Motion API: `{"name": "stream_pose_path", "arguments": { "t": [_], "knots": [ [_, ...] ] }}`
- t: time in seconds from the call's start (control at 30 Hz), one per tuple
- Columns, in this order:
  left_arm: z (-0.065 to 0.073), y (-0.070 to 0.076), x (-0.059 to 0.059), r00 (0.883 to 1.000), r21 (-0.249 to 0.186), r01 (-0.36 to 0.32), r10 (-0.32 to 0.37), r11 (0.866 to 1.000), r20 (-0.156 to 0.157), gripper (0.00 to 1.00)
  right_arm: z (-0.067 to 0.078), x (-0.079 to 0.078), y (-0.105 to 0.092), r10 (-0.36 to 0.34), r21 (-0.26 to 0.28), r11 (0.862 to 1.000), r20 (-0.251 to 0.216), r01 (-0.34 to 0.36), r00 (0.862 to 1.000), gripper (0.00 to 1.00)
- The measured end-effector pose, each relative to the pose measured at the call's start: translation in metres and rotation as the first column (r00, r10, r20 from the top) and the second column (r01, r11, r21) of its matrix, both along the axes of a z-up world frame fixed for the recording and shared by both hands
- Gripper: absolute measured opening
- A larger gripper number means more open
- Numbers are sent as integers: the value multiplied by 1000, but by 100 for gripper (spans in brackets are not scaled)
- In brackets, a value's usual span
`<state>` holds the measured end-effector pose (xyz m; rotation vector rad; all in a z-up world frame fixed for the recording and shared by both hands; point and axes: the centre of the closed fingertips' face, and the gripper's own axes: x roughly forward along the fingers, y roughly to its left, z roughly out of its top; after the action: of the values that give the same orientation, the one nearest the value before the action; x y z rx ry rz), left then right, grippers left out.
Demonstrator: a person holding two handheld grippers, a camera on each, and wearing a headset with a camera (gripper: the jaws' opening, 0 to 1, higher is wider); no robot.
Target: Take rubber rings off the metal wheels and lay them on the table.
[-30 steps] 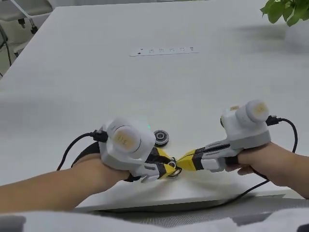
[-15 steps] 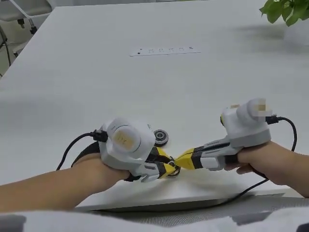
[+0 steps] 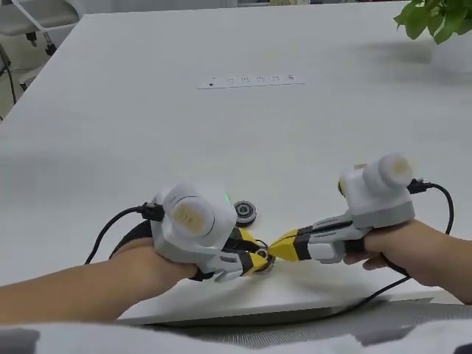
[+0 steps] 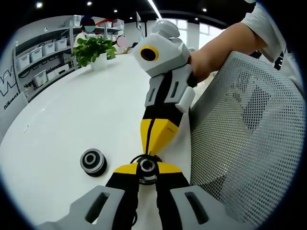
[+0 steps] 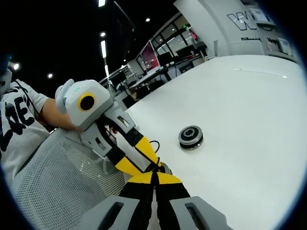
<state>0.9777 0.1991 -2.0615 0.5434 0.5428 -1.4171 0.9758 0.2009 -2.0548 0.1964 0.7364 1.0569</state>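
Observation:
My left gripper [image 3: 258,260] is shut on a small metal wheel [image 4: 147,166] just above the table's near edge; the wheel sits between the yellow fingertips [image 4: 125,169]. A thin black rubber ring [image 4: 136,158] shows around that wheel. My right gripper [image 3: 273,251] comes in from the right, tip to tip with the left one, its jaws pinched together at the ring's edge [image 4: 152,149]. In the right gripper view its own tips [image 5: 154,175] meet just below the held wheel [image 5: 166,168]. A second metal wheel with a black ring [image 3: 245,212] lies flat on the white table [image 3: 147,147] just behind the grippers.
A white power strip [image 3: 251,78] lies far back at the table's middle. A green plant [image 3: 435,16] stands at the far right corner. A mesh chair back [image 4: 240,120] is close behind the table's near edge. Black cables [image 3: 110,225] trail from both grippers.

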Motion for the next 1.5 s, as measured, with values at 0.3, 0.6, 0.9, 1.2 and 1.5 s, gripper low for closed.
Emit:
{"name": "stream_pose_path", "arguments": {
  "t": [0.3,0.6,0.9,1.2,1.5],
  "knots": [
    [2,1,-1,999,13,32,-32,999,15,9,5,0,1,-14,4,1000,9,14,1000,0],
    [21,3,-8,999,-20,42,-43,999,-20,17,13,5,-1,-32,28,999,21,31,999,0],
    [41,12,-20,997,-63,42,-46,997,-55,26,19,0,2,-9,36,999,28,8,1000,0],
    [65,28,-17,999,-108,6,-11,994,-47,37,32,2,7,21,37,999,42,-22,999,0],
    [84,56,-9,998,-139,-55,49,989,-45,46,40,10,17,48,29,998,54,-49,997,0]
  ]
}}
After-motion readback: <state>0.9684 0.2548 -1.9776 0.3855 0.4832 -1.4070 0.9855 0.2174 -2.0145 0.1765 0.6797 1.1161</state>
